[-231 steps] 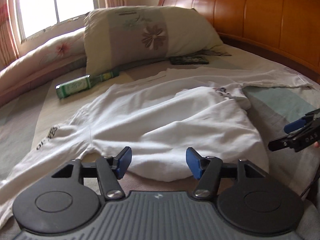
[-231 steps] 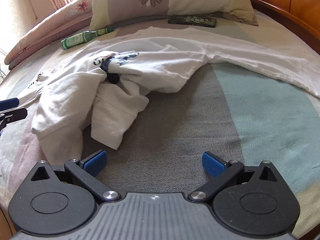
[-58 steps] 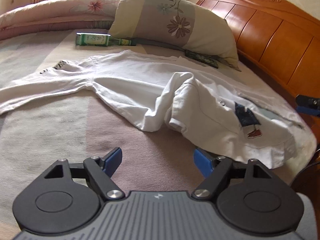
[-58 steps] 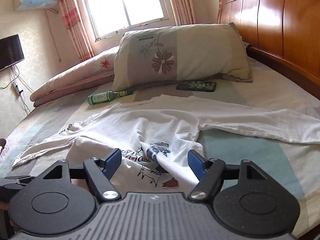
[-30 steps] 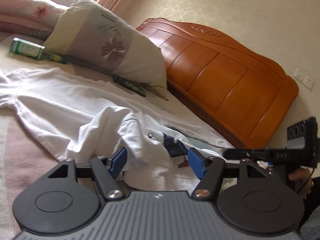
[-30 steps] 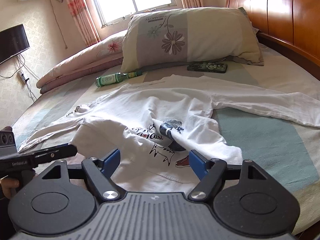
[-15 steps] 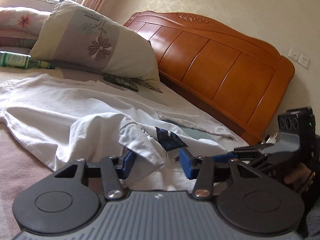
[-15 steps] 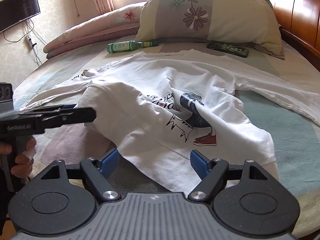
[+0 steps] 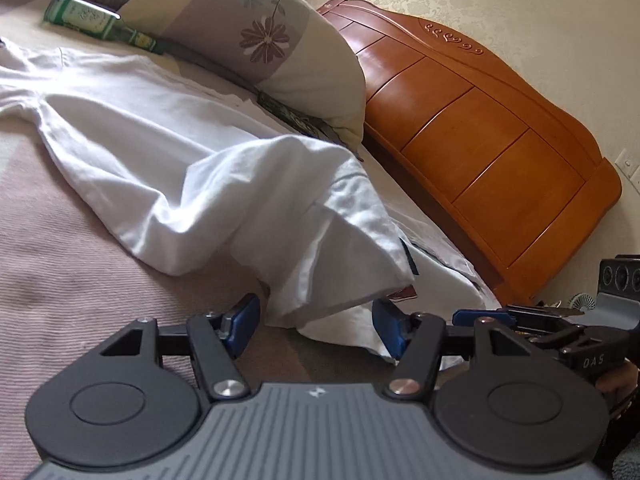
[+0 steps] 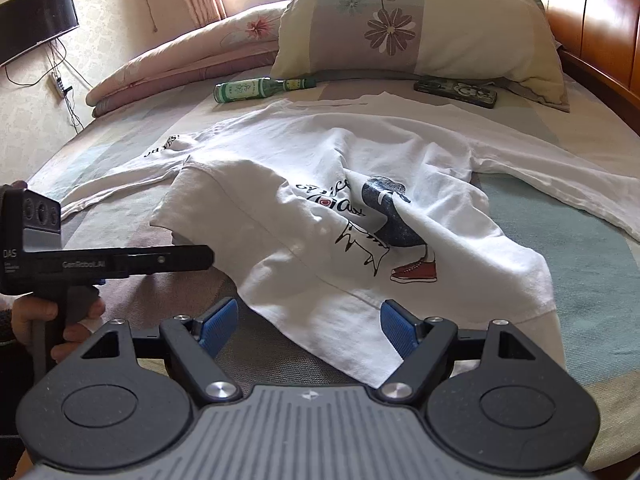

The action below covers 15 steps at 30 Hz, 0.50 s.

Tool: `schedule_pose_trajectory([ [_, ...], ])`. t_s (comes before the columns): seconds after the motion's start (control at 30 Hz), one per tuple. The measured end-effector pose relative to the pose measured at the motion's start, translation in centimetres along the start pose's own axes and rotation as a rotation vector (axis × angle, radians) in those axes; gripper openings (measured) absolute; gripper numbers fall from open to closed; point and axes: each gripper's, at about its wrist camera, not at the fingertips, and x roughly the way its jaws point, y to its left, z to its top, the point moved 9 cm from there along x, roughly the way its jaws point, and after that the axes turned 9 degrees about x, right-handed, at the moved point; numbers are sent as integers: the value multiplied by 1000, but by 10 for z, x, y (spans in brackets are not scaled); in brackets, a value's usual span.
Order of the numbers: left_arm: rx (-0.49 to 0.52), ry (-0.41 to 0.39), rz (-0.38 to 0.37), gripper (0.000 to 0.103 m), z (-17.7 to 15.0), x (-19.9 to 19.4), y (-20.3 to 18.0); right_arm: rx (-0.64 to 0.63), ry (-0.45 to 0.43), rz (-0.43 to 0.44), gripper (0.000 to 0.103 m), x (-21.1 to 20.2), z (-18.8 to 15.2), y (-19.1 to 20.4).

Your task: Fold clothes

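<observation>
The white long-sleeved shirt was lying crumpled across the bed, print side partly up, with the lower hem bunched toward the near edge. It looked like thin cotton, so I'd guess light, floppy and not slippery at all. It would sag and fold wherever it wasn't supported, so one pinch would just drag a lump. Best bet would've been grabbing the hem at its two corners, one per side, right on the stitched edge where the cloth is doubled.

The body ran roughly from the near edge toward the pillow, neck end away, while the sleeves stretched out sideways, one to each side, making the sleeve line the longest span.

The left gripper had its jaws spread, having just opened wider, with a hanging fold of hem between the blue pads but neither pad seemed to press on it. The right gripper was spread wide too, hem edge sitting between the pads, nothing pinched.

A green bottle and a phone lay beyond the shirt near the pillow.
</observation>
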Motion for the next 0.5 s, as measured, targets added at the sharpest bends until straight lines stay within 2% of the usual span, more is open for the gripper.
schedule_pose_trajectory([
  [0.1,7,-23,-24,62,7,7,-6,7,0,-18,83,0,2,-4],
  [0.17,10,-75,-51,61,18,0,-12,11,1,-32,83,1,2,-7],
  [0.33,30,-252,-125,62,51,-54,-30,8,5,-39,83,2,0,-6],
  [0.4,55,-325,-136,66,63,-84,-36,2,8,-36,83,3,0,-4],
  [0.43,82,-344,-117,68,65,-98,-37,-3,8,-32,83,3,0,-2],
  [0.47,118,-338,-59,74,65,-107,-36,-7,8,-27,83,4,1,0],
  [0.5,158,-317,23,75,63,-115,-33,-12,9,-22,83,4,1,2],
])
